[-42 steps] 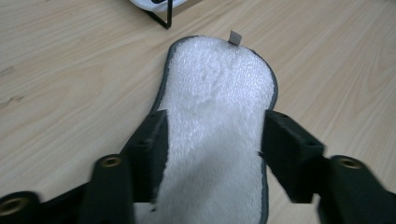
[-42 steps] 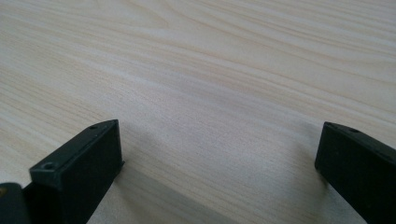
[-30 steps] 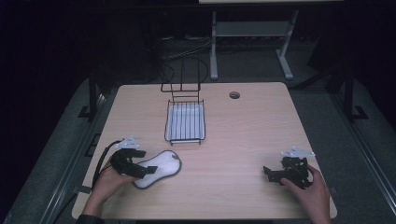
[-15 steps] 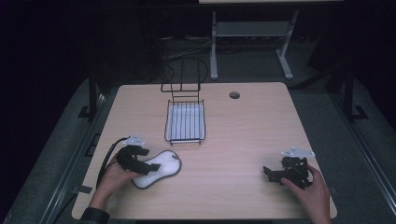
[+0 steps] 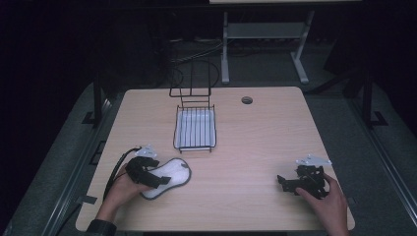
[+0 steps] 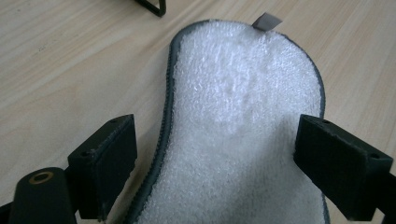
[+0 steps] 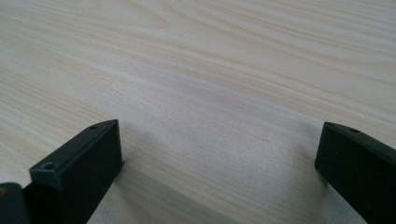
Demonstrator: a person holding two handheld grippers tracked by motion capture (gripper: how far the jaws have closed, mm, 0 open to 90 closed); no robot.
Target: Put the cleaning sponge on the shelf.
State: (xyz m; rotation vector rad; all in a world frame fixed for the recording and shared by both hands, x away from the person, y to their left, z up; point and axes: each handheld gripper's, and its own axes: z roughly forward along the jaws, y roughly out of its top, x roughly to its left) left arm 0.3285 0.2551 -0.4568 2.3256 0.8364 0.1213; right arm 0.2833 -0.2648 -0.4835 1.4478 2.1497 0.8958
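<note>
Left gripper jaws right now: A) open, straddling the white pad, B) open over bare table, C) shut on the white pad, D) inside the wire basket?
A: in the left gripper view the left gripper has its jaws wide apart on either side of the white pad.

**Where things lie on the table**

A wire basket [image 5: 194, 129] stands on the table [image 5: 255, 132] behind the middle, a little left. A pad [image 5: 167, 177] lies flat near the front left, before the basket. The left gripper [image 5: 156, 178] sits over the pad's left end, jaws either side of it. The right gripper [image 5: 284, 183] rests at the front right, well apart from both
</note>
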